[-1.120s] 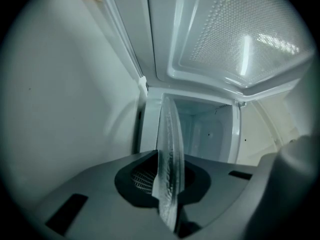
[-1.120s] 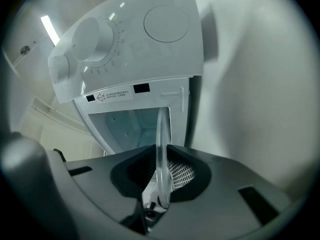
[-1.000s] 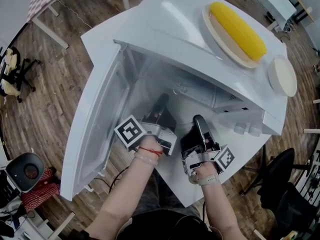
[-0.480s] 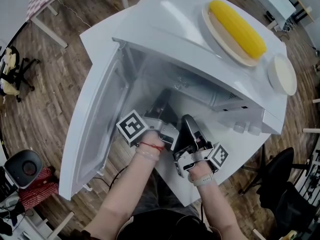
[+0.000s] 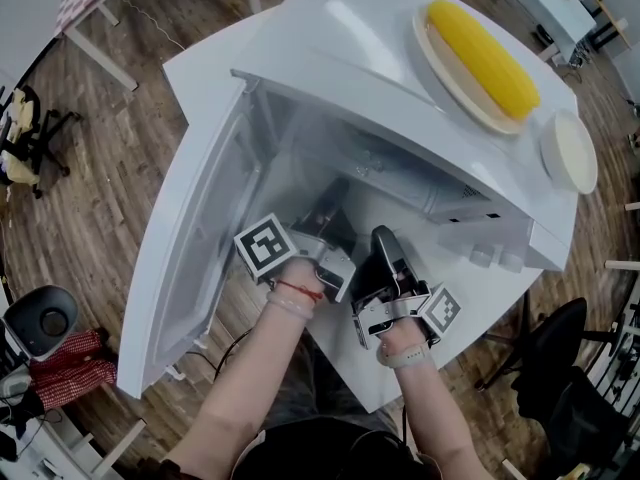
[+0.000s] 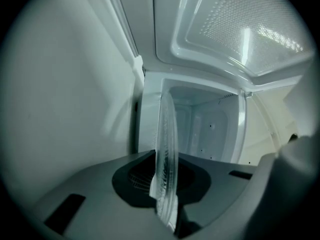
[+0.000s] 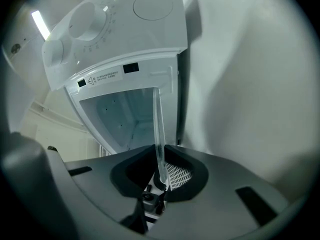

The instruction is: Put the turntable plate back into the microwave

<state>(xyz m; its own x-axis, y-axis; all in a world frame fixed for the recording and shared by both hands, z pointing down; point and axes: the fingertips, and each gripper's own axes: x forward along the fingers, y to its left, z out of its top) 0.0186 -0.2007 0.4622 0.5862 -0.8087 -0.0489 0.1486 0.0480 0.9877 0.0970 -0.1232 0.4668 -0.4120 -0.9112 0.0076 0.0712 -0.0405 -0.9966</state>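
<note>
The task is partway done: the turntable plate (image 6: 166, 154) is off the desk (image 5: 203, 66) and held in the air, but it is not yet seated in the microwave (image 5: 390, 53). The microwave stands near the desk's front edge with its door (image 5: 195, 268) swung wide to the left. Both tools grip the clear glass disc by its rim. The left gripper (image 6: 167, 186) has its jaws closed narrow on one edge, and the right gripper (image 7: 160, 176) is pinched on the opposite edge. Each gripper view shows the glass edge-on, rising from the jaws in front of the open cavity (image 6: 205, 129). In the head view the two grippers sit just beside each other at the cavity mouth. What seems left is to slide the plate fully inside, lower it onto the cavity floor and let go. The pictures do not show whether a roller ring or hub waits there.
</note>
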